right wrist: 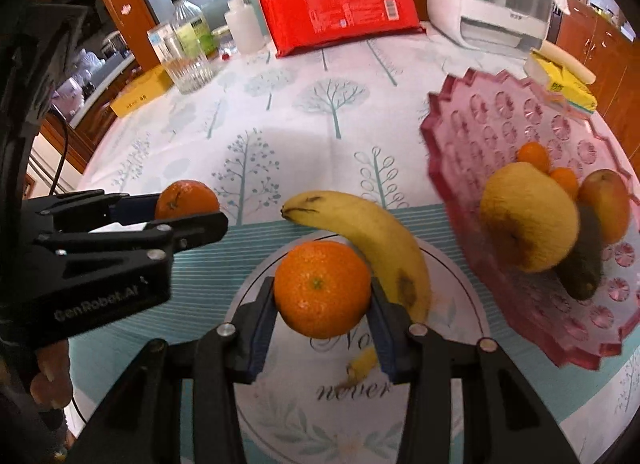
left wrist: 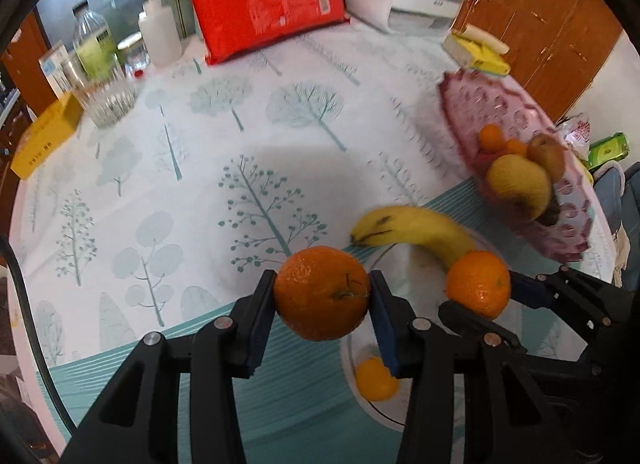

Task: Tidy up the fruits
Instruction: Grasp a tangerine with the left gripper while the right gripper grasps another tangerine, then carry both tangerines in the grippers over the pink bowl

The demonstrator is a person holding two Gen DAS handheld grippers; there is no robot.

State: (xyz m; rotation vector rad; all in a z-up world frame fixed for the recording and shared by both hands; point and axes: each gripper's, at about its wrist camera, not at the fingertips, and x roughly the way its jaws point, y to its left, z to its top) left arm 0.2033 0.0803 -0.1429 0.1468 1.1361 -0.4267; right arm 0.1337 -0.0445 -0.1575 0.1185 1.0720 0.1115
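left tool (left wrist: pixel 322 292): squeezing an orange (left wrist: pixel 322 292) | right tool (right wrist: pixel 322 290): squeezing another orange (right wrist: pixel 322 290) | banana (right wrist: pixel 368 236): on white plate (right wrist: pixel 460 304), beside pink tray (right wrist: pixel 500 112) of fruit

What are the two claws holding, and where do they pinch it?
Each holds an orange by its sides: the left claw pinches one orange, the right claw pinches another orange.

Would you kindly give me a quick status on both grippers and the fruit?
Left gripper shut on orange. Right gripper shut on second orange. Banana on white plate. Pink tray to the right, path open.
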